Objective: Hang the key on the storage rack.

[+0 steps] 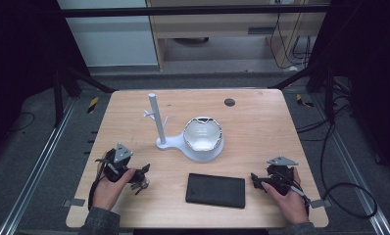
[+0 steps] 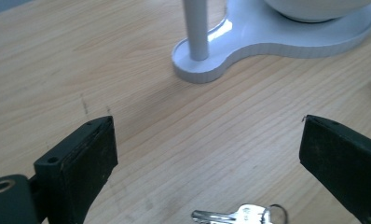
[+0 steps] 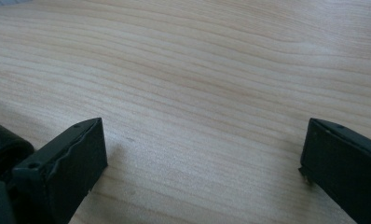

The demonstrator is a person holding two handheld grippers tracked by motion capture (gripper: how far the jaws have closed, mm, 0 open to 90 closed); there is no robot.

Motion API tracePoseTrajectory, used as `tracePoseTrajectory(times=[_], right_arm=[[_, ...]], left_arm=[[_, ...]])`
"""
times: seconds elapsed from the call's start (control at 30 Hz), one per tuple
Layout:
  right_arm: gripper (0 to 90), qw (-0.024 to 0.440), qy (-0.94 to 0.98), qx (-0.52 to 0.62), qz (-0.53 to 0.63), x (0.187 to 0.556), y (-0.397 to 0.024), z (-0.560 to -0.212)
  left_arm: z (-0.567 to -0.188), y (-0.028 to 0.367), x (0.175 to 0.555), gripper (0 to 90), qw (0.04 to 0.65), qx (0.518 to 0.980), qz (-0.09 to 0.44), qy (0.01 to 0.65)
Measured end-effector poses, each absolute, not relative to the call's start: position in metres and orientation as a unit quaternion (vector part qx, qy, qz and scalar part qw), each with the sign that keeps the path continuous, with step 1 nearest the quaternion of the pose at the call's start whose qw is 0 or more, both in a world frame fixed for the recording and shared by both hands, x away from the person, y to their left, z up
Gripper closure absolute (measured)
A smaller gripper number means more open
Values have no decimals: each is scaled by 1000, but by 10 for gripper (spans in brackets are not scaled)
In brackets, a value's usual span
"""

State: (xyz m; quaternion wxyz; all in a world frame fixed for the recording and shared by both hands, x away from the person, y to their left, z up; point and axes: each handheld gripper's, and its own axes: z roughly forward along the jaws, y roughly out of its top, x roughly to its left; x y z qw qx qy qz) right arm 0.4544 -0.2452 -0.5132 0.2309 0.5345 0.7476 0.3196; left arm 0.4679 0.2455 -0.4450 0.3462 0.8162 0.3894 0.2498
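Wooden table [image 1: 261, 122] with white stand [image 1: 183, 142], black tray [image 1: 215, 190], probably keys [image 2: 242, 215].

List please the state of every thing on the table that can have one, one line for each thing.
left gripper: open, jaws wide apart over the keys
keys: lying flat on the table, not gripped
right gripper: open, nothing between its jaws
white stand: upright, nothing hanging on its pegs
white bowl: resting on the stand's base, tilted toward the person
black tray: flat on the table
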Motion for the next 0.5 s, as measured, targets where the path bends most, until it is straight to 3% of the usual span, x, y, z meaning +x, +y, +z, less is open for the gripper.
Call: tracePoseTrajectory(times=[0.3, 0.5], right_arm=[[7, 227, 750, 532, 322, 451, -247, -513], [7, 226, 754, 525, 323, 450, -249, -513]], left_arm=[[-435, 206, 460, 49, 239, 890, 222, 320], [-441, 206, 452, 53, 212, 904, 195, 317]])
